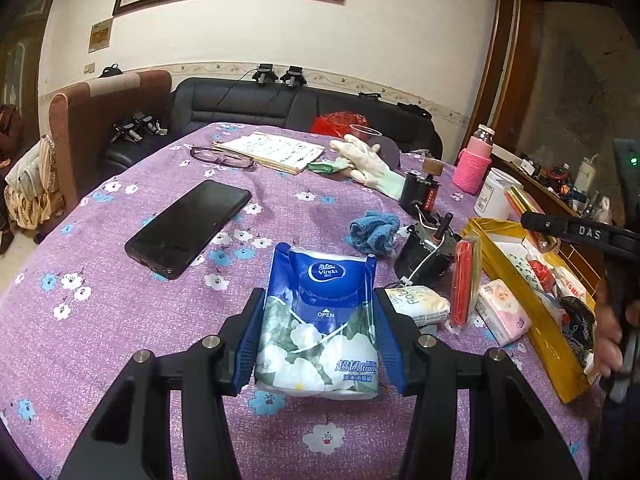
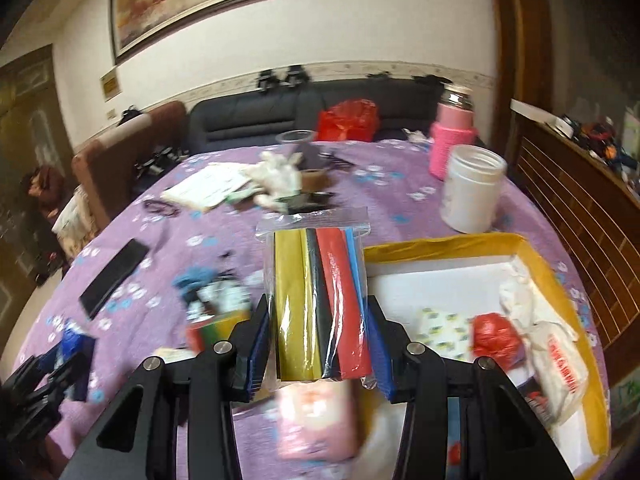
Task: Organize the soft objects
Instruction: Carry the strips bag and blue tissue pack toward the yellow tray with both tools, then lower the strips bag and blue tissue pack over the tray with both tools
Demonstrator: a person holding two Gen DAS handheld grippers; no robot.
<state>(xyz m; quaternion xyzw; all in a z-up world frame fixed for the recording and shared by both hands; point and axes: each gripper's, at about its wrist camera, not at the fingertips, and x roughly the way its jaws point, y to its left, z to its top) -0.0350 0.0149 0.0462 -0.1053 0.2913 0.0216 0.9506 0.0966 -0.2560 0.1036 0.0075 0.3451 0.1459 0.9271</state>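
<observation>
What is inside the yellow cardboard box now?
In the yellow cardboard box: a red crumpled plastic bag, a white bag with red print and a white patterned pack. Anything beneath them is hidden.

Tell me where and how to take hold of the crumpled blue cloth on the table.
Pinch the blue cloth at its raised middle fold, coming down from above with the fingers spread across its narrower width. It lies bunched in a soft heap on the purple tablecloth, so the top ridge probably gives the most to grip. Approach from the near left side: the black motor part crowds its right edge.
</observation>
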